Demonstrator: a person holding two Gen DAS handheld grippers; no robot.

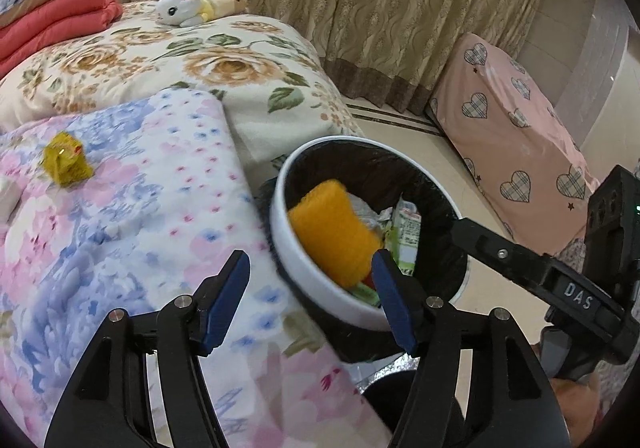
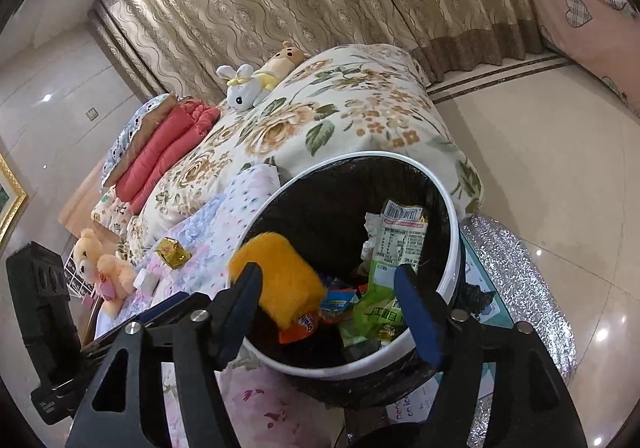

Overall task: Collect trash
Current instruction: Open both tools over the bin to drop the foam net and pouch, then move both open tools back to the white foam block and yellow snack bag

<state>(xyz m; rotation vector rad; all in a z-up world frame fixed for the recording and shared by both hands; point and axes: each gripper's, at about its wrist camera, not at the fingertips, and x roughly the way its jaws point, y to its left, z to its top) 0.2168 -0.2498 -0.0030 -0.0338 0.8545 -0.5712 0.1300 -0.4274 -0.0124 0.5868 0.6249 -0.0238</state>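
Both grippers, left (image 1: 310, 290) and right (image 2: 326, 306), open-fingered over bin (image 1: 280, 183); next grab yellow wrapper (image 1: 66, 163) at 10 o'clock.

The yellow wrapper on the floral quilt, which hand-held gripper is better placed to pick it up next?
Probably the left hand-held gripper. It is open, empty and over the quilt where the yellow wrapper lies. The right hand-held gripper, also open, hangs over the trash bin, farther from it.
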